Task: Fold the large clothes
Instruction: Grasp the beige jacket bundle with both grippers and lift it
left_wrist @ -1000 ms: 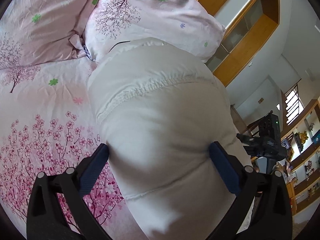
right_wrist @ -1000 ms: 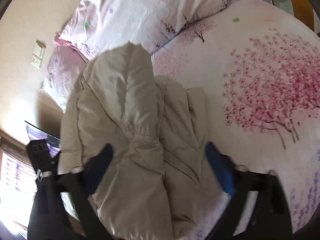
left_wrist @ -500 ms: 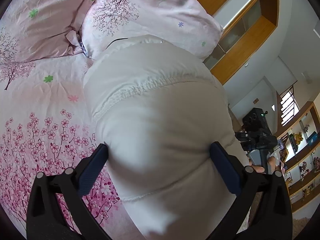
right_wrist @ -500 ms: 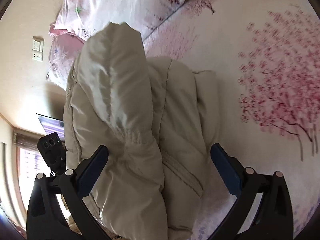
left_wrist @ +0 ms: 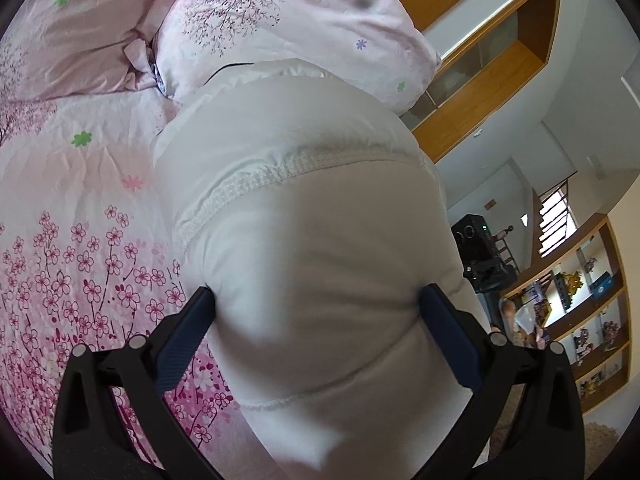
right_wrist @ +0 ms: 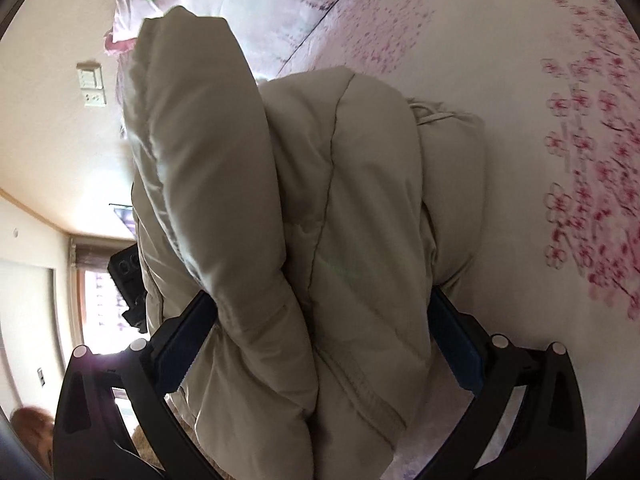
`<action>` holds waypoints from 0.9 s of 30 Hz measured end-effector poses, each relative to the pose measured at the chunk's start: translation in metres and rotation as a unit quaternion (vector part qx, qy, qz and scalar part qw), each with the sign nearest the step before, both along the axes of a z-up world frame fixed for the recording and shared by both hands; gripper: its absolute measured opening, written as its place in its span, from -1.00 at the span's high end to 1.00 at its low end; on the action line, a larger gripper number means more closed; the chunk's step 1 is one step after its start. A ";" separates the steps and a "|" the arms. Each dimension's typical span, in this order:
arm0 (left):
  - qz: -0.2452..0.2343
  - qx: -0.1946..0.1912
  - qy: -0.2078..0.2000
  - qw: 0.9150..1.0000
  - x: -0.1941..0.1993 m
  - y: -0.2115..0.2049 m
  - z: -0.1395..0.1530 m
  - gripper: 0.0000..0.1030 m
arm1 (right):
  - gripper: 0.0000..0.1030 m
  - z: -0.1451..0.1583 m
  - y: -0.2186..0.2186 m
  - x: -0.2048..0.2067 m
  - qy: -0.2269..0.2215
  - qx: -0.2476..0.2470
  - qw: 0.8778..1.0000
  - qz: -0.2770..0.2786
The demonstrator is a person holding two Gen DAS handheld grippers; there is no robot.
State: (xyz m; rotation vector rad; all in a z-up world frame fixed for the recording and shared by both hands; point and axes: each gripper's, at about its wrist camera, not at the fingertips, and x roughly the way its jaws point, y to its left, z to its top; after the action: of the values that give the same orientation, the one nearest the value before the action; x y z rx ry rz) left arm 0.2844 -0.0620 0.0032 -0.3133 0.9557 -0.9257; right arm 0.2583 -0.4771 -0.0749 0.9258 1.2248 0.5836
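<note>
Since 1 s ago the right wrist view has closed in and rolled: the puffy jacket (right_wrist: pixel 320 208) now fills most of the frame, wall switch (right_wrist: pixel 91 85) swung further into view at left. Left wrist view barely changed, slightly closer.

Left gripper (left_wrist: pixel 316 320): fingers spread wide, both blue pads pressed against a thick padded bundle of the jacket (left_wrist: pixel 304 216) wedged between them. Right gripper (right_wrist: pixel 322 320): same, wide spread, pads touching bulky folds on both sides.

Jacket lies bunched on the pink blossom-print bed sheet (left_wrist: pixel 72 208), its far end against the pillow (left_wrist: pixel 280 20). Wooden shelving (left_wrist: pixel 480 92) at right of the left view.
</note>
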 end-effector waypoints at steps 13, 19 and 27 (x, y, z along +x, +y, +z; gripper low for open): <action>0.000 -0.060 0.053 0.997 0.012 0.014 -0.010 -0.74 | -0.71 0.006 0.029 0.003 -0.077 0.039 0.996 0.032; -0.002 -0.066 0.038 0.997 0.008 0.021 0.001 -0.39 | -0.16 0.023 0.031 -0.017 -0.143 0.055 0.988 0.012; 0.041 -0.082 -0.015 0.996 0.021 0.056 0.027 -0.29 | -0.09 0.056 0.069 0.017 -0.141 0.033 0.989 0.024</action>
State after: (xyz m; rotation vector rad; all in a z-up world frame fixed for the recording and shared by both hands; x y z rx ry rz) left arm 0.3054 -0.0065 0.0306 -0.4730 0.8348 -0.9338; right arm 0.2749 -0.4081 -0.0184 0.8383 0.9806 0.7706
